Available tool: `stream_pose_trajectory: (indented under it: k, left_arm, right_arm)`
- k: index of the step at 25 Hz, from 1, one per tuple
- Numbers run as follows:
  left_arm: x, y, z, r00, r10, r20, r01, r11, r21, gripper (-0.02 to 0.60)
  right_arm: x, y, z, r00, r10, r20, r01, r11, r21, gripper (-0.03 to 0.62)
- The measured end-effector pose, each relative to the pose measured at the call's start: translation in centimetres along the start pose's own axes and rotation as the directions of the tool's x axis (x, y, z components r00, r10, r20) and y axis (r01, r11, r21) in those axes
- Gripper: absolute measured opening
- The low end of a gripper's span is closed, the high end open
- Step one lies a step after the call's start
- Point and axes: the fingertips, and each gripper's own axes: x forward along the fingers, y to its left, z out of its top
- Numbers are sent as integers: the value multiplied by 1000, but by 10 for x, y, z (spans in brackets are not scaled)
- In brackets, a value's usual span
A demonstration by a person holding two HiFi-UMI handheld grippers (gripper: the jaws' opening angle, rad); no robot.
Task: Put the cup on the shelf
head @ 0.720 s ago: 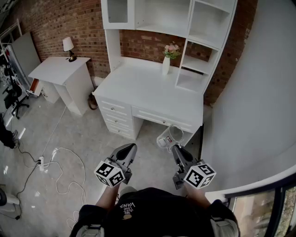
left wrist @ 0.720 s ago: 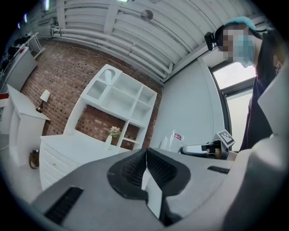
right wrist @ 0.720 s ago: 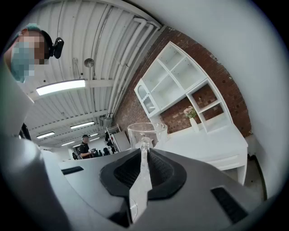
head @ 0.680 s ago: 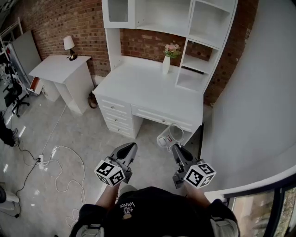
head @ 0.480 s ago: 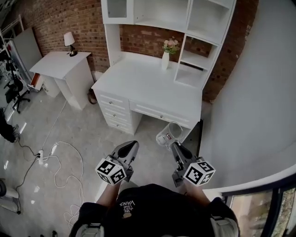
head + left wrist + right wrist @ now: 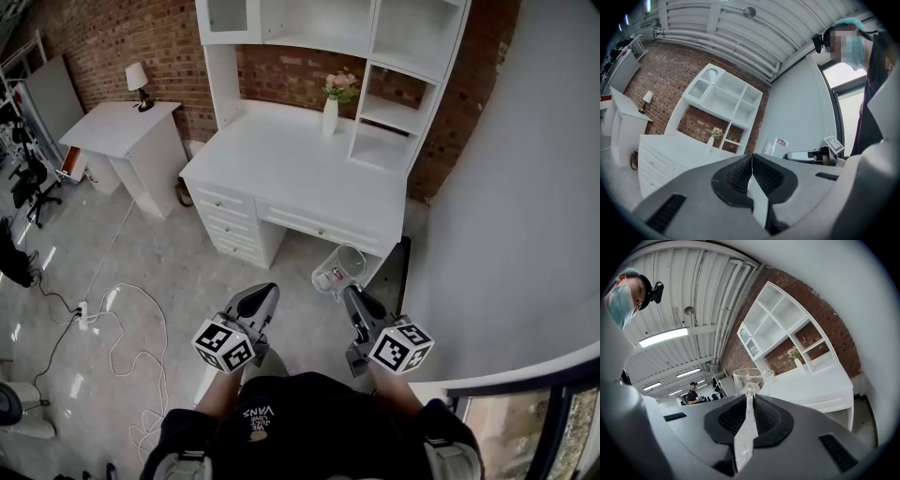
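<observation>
A clear glass cup (image 6: 339, 270) with a red-and-white label hangs in the air in front of the white desk, held by its handle in my right gripper (image 6: 354, 302), which is shut on it. In the right gripper view the cup (image 6: 751, 378) stands just past the jaws, its handle pinched between them. My left gripper (image 6: 259, 302) is beside it to the left, shut with nothing in it; its pads (image 6: 740, 174) meet. The white shelf unit (image 6: 405, 84) stands at the desk's back right, its compartments bare.
A white desk (image 6: 300, 169) with drawers stands ahead against a brick wall, with a vase of flowers (image 6: 332, 101) on it. A small white table with a lamp (image 6: 137, 79) is to the left. Cables (image 6: 112, 328) lie on the floor. A grey wall (image 6: 525, 216) runs along the right.
The desk and shelf have shifted slightly left and up in the head view. Both grippers keep their places relative to me, the cup still held.
</observation>
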Motion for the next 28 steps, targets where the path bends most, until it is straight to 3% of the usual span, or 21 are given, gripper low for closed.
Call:
stream_pose_trajectory:
  k: [10,28]
  left_arm:
    - [31,48,10,1000,-14,3,14,1000,-13,8]
    - [89,187,79,995,-96,-1,96,995,13,8]
  right_arm:
    - [50,-17,10,1000,-22,0,22,1000,-9,31]
    - [212,-21,46,997,-59,56,61,997,-36,31]
